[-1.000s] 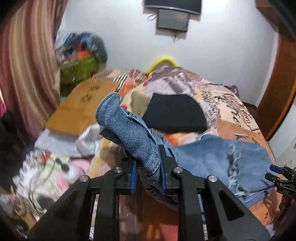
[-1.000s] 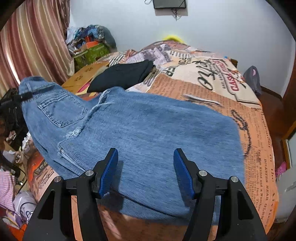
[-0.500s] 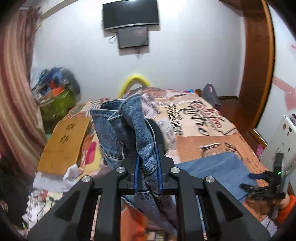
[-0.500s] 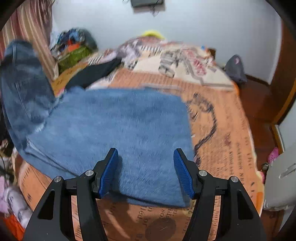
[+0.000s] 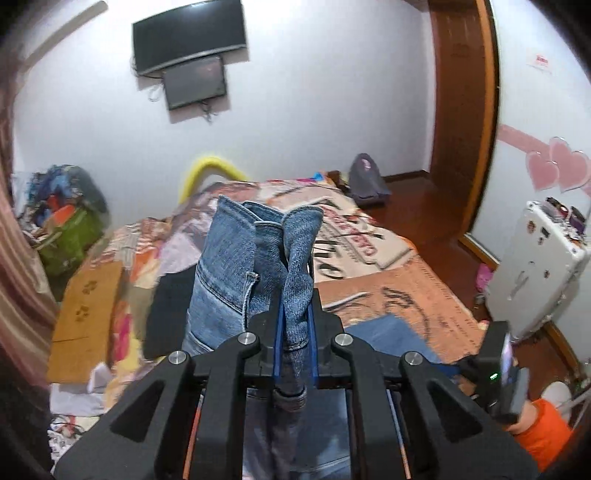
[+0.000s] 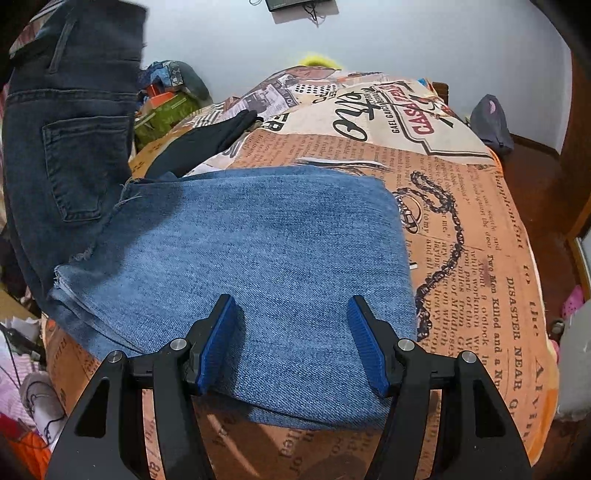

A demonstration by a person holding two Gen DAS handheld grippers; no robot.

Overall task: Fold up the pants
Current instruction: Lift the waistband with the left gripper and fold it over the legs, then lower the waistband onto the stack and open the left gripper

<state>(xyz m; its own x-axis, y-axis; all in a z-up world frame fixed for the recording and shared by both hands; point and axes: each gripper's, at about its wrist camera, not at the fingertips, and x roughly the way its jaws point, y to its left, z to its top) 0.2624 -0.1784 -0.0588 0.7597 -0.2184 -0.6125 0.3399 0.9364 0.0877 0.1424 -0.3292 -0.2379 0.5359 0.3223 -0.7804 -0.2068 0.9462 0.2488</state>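
Jeans bunched in left hand-held gripper hide the bed behind.

Left gripper: matte black angular linkage arms, silver round screws at pivots, thin blue pads. Right gripper: same black frame, silver screws, ribbed blue pads. Orange sleeve at left view's lower right.

White wall, wall-mounted television
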